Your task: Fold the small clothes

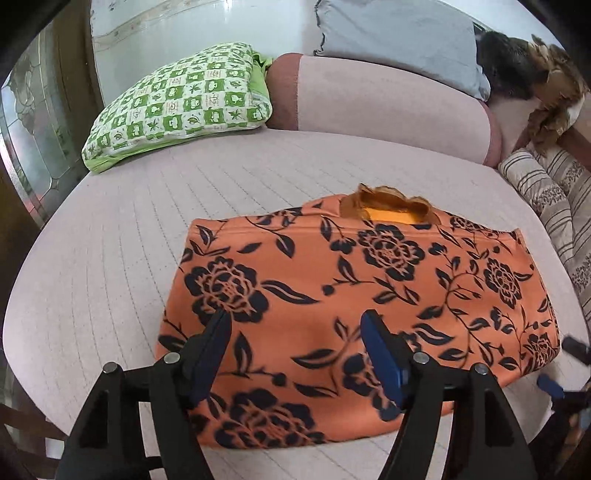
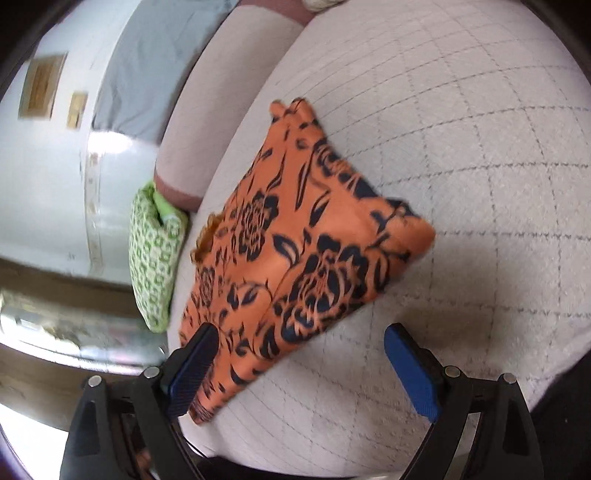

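Observation:
An orange garment (image 1: 332, 280) with dark blue flowers lies folded flat on the pale quilted seat (image 1: 129, 240). Its brown neckline shows at the far edge. My left gripper (image 1: 295, 317) hovers over the near part of the garment, jaws wide apart with nothing pressed between the blue pads. In the right wrist view the same garment (image 2: 295, 229) runs diagonally. My right gripper (image 2: 301, 332) is open at its near corner. Its left finger (image 2: 195, 365) overlaps the cloth's edge and its right finger (image 2: 410, 369) is over bare seat (image 2: 461, 147).
A green-and-white checked pillow (image 1: 177, 103) (image 2: 155, 254) leans at the back left. A pink backrest (image 1: 388, 103) and a grey cushion (image 1: 399, 33) stand behind the garment. Striped fabric (image 1: 546, 199) and a brown furry item (image 1: 554, 85) sit at the right.

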Action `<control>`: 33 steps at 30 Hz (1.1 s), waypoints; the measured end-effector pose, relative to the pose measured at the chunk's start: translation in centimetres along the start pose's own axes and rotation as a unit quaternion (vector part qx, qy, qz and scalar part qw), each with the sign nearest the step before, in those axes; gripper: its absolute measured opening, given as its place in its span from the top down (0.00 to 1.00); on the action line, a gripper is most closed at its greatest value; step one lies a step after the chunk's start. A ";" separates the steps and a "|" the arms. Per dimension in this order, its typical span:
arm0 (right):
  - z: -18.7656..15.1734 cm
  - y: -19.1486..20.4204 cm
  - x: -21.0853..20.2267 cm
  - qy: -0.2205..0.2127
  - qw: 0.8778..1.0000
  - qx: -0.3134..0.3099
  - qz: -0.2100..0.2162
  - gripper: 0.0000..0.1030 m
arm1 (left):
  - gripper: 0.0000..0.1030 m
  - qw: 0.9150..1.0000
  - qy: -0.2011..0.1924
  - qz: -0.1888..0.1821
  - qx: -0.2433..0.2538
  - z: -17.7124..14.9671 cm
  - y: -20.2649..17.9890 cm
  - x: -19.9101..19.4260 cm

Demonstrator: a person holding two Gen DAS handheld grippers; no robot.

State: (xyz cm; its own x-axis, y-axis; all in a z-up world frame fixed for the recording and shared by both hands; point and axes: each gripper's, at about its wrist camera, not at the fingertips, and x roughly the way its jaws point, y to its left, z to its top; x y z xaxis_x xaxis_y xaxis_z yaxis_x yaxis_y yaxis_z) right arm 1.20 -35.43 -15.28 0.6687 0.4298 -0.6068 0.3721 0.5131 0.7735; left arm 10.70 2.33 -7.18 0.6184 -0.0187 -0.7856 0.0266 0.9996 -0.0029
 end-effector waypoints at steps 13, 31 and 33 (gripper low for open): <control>2.7 -0.2 1.1 -0.042 0.998 0.035 -0.002 0.11 | 0.29 1.000 0.012 0.014 0.002 0.0 -0.7 0.8; 4.2 1.3 3.8 -0.037 0.997 -0.039 -0.055 0.57 | 0.16 0.997 0.022 0.036 0.068 -1.9 -3.2 7.3; 4.7 1.5 4.4 -0.023 0.996 -0.045 -0.073 0.79 | 0.16 0.997 0.029 0.035 0.068 -1.5 -3.2 7.3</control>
State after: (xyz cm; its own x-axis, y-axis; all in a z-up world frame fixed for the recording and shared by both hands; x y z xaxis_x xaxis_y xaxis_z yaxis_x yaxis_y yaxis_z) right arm 7.70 -36.23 -15.96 0.6409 0.3127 -0.7011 0.4092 0.6336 0.6566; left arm 13.95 -1.03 -13.82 0.5765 0.0553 -0.8152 0.0939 0.9866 0.1333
